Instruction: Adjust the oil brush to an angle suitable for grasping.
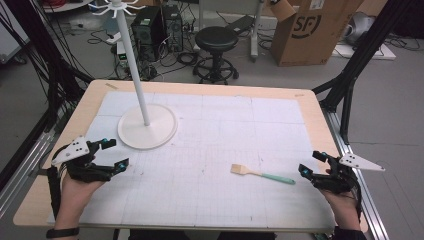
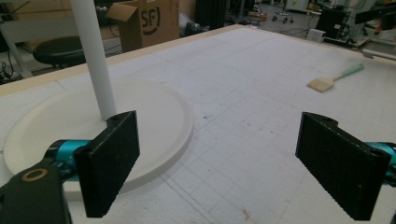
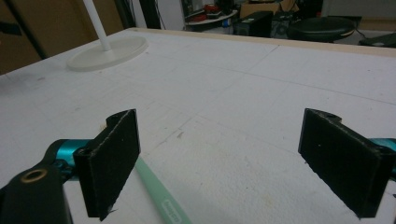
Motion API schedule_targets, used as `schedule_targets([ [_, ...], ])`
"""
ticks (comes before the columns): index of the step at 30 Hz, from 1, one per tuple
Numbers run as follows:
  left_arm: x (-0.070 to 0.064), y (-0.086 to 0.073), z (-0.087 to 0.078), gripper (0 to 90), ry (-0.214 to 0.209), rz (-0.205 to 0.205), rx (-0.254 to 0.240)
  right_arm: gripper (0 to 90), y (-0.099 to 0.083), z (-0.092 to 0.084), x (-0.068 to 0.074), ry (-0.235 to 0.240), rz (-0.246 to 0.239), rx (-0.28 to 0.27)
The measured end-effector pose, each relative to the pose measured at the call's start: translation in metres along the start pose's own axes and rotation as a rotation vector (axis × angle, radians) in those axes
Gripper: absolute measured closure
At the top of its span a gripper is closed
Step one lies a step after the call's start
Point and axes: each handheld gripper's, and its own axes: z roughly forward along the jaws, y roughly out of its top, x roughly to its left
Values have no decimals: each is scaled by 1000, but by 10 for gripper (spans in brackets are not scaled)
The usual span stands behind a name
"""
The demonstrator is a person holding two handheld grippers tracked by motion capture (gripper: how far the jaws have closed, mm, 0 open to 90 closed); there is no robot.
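A small brush [image 1: 262, 174] with a mint-green handle and tan bristles lies flat on the white gridded mat [image 1: 215, 135], right of centre and near the front. My right gripper [image 1: 312, 162] hovers just right of the handle's end, open and holding nothing. In the right gripper view its jaws [image 3: 219, 119] stand wide apart, and the green handle [image 3: 159, 196] passes beside the left jaw. My left gripper [image 1: 116, 154] is open at the table's left front, next to the white stand's round base [image 1: 147, 126]. The left gripper view [image 2: 219, 126] shows that base [image 2: 70, 121], the pole [image 2: 95, 60] and the brush [image 2: 334, 79] far off.
The stand's pole [image 1: 132, 55] rises high, with hooks at its top. The wooden table edge [image 1: 320, 125] frames the mat. On the floor behind the table are a black stool [image 1: 216, 40], computer towers [image 1: 150, 30] and a cardboard box [image 1: 310, 30]. Black frame legs [image 1: 350, 85] stand at the right.
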Motion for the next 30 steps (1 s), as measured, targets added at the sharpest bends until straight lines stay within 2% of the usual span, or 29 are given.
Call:
schedule_targets([
  [16,0,1,-2,118,9,-6,17,113,7,-6,-2,-3,-29,-10],
  [22,0,0,-1,118,0,-1,19,113,6,3,4,27,-58,26],
  [24,0,1,-2,118,-1,0,21,134,5,10,8,55,-92,54],
  [28,0,1,-4,118,-4,2,13,144,4,16,12,73,-117,83],
  [30,-1,1,-4,118,-8,0,18,158,4,22,16,102,-145,106],
])
